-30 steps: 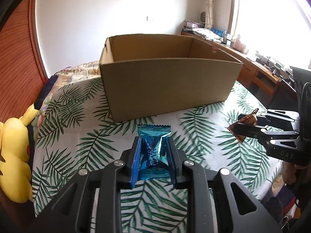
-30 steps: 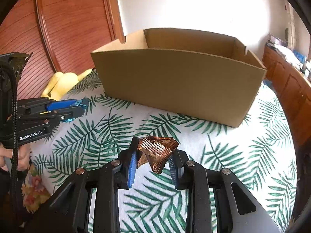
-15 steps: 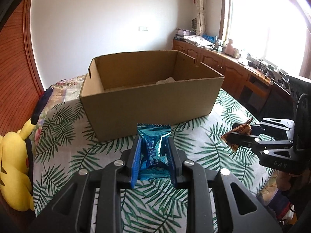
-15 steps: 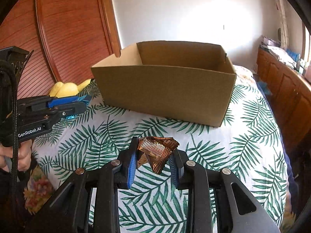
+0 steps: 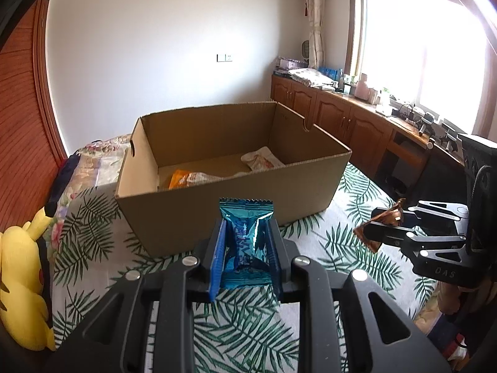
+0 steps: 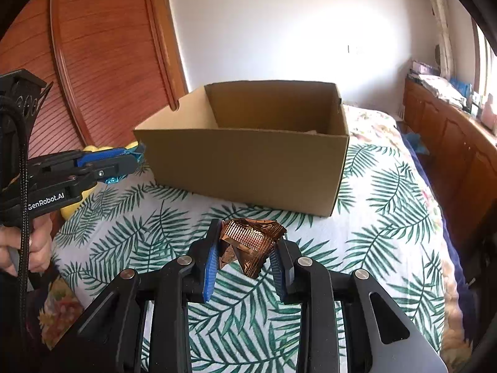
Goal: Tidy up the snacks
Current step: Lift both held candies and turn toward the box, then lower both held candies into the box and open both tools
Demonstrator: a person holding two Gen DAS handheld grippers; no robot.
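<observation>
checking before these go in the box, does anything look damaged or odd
The brown foil wrapper in the right gripper is crumpled and bent out of shape, one corner poking below the fingers. The blue packet in the left gripper is pinched but intact. The cardboard box sits upright with snacks inside.
</observation>
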